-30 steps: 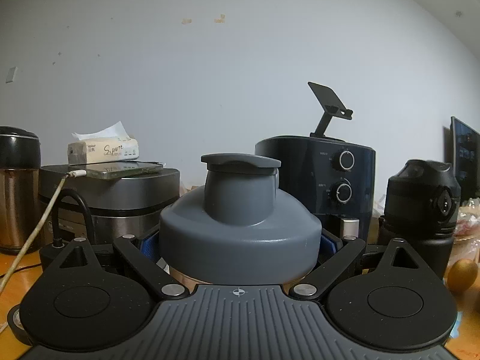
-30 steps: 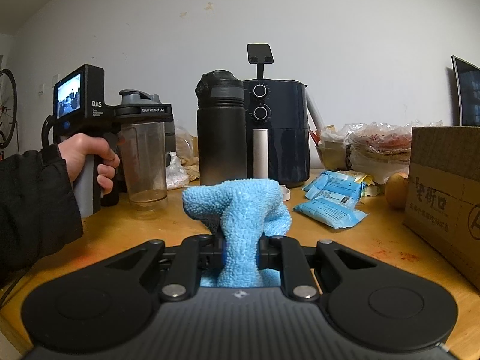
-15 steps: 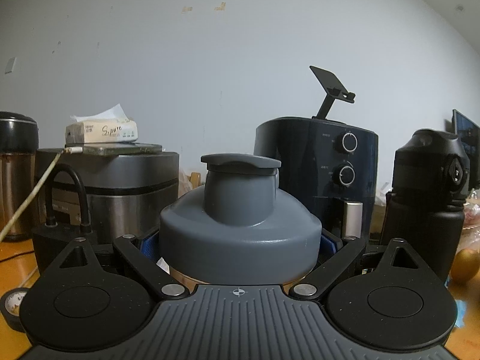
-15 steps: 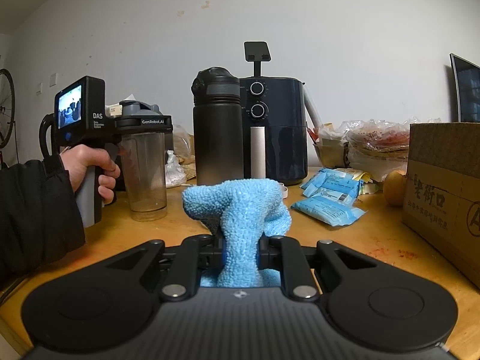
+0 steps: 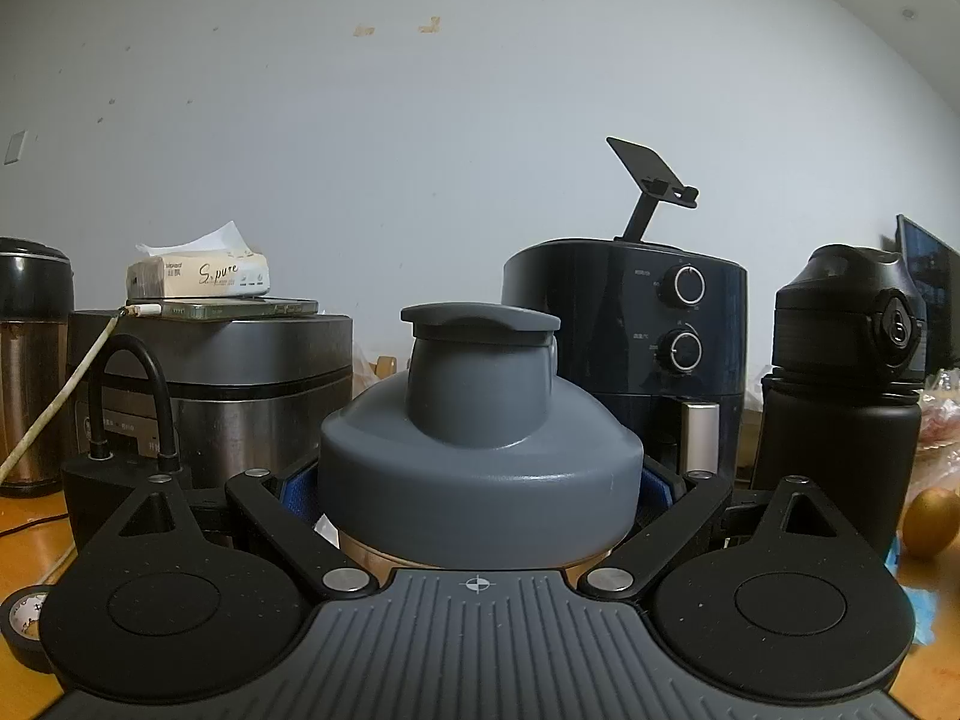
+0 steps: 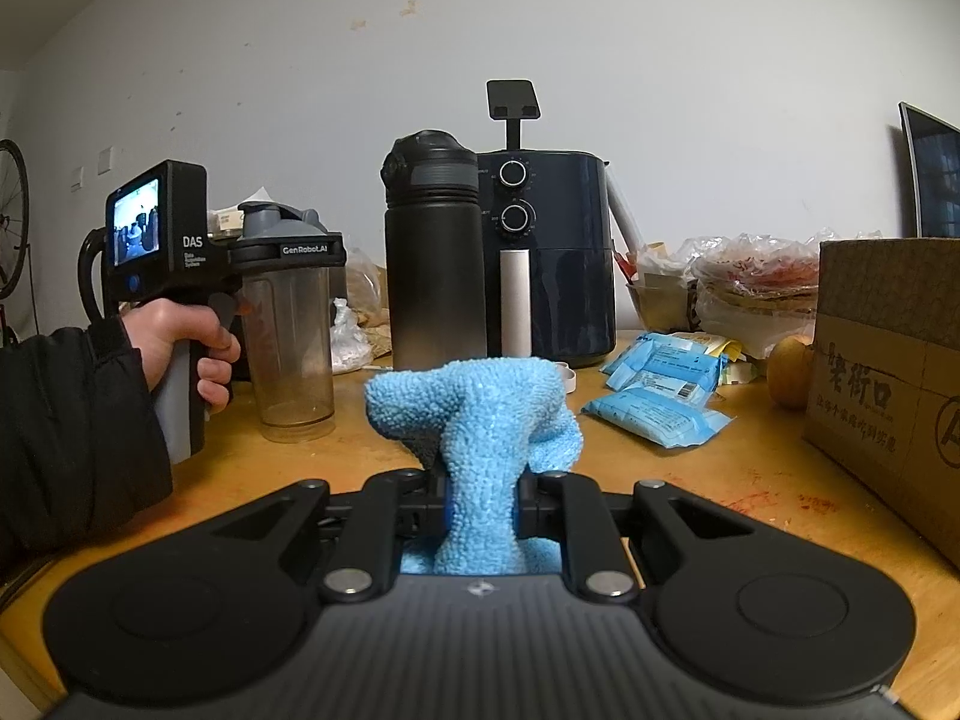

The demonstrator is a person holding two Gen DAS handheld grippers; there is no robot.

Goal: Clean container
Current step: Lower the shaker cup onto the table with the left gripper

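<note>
- Left wrist view: the left gripper is clamping the grey lid of the shaker bottle, its blue pads pressing in from both sides, dead centre of the picture.
- Behind the lid, at 1 o'clock, a dark air fryer is standing; a black flask is sitting at 3 o'clock.
- At 10 o'clock a rice cooker is carrying a tissue pack on top.
- Right wrist view: the right gripper is pinching a blue cloth, jaws narrow, cloth bunching up above them.
- At 10 o'clock the shaker bottle is standing upright on the wooden table, gripped at its lid by the left gripper, with a hand wrapping the handle.
- The black flask and air fryer are standing at 12 o'clock, beyond the cloth.
- Blue packets are lying at 2 o'clock; a cardboard box is sitting at 3 o'clock.
</note>
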